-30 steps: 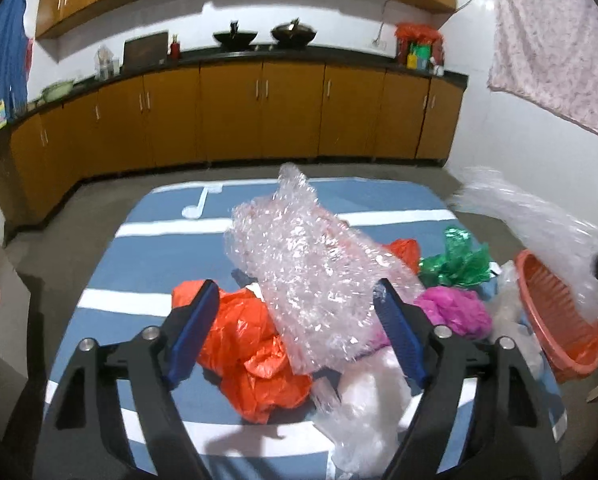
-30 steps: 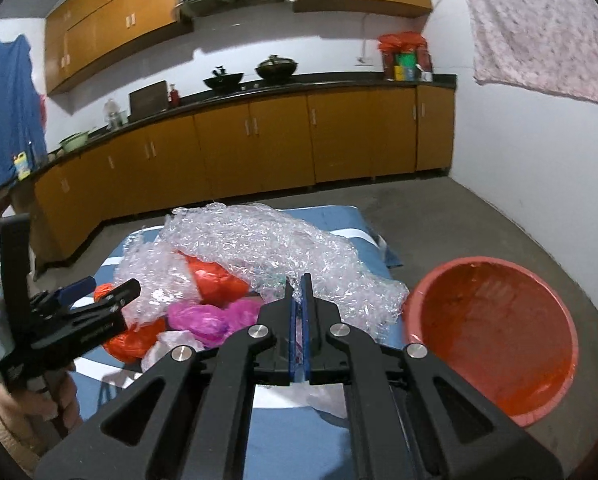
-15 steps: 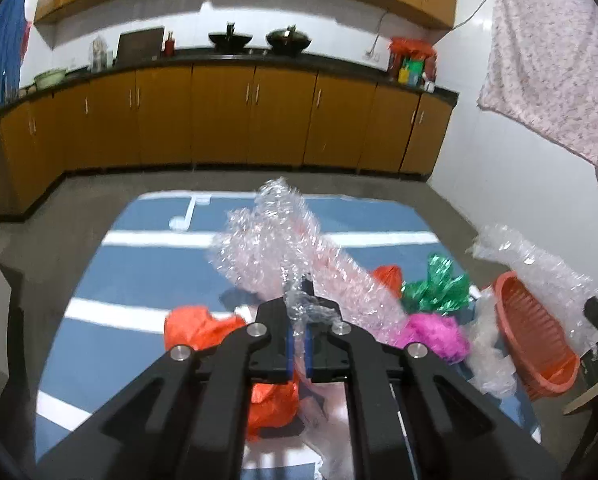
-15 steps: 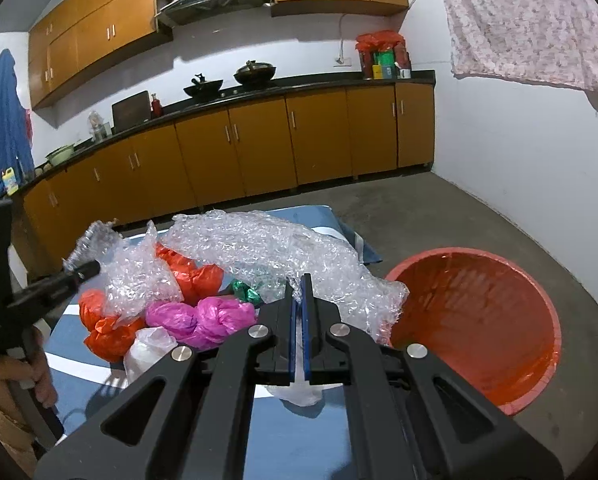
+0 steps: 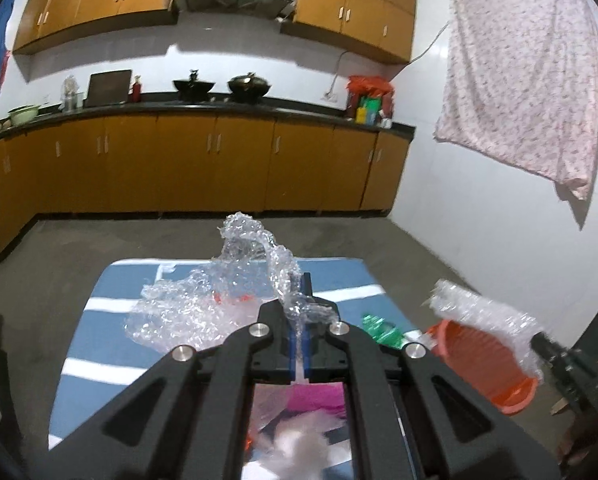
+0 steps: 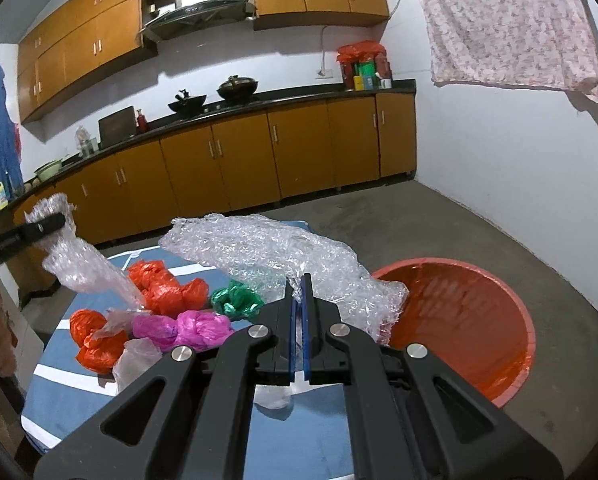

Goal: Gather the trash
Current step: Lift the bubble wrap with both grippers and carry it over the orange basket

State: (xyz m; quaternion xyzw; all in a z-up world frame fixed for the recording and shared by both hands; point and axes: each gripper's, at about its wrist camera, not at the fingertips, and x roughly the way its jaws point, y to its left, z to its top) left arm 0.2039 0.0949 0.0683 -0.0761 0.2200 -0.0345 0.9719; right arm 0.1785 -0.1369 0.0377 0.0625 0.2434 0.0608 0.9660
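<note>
My left gripper [image 5: 298, 300] is shut on a sheet of clear bubble wrap [image 5: 203, 300] and holds it lifted above the blue striped mat [image 5: 99, 320]; it also shows in the right wrist view [image 6: 51, 222] with its wrap [image 6: 83, 268] hanging down. My right gripper [image 6: 297, 292] is shut on a second sheet of bubble wrap [image 6: 267, 252], held up beside the orange basin [image 6: 459, 320]. That sheet shows in the left wrist view [image 5: 487, 324] over the basin [image 5: 483, 368]. Orange [image 6: 163, 288], pink [image 6: 183, 328] and green [image 6: 235, 300] plastic bags lie on the mat.
A whitish clear bag [image 6: 135, 360] lies at the mat's near edge. The basin stands on the concrete floor [image 6: 439, 224] right of the mat. Wooden kitchen cabinets [image 5: 187, 164] line the back wall. A floral cloth [image 5: 523, 80] hangs on the right wall.
My left gripper closed on the bubble wrap and lifted it off the pile. My right gripper rose with its sheet, and the bags beneath became uncovered.
</note>
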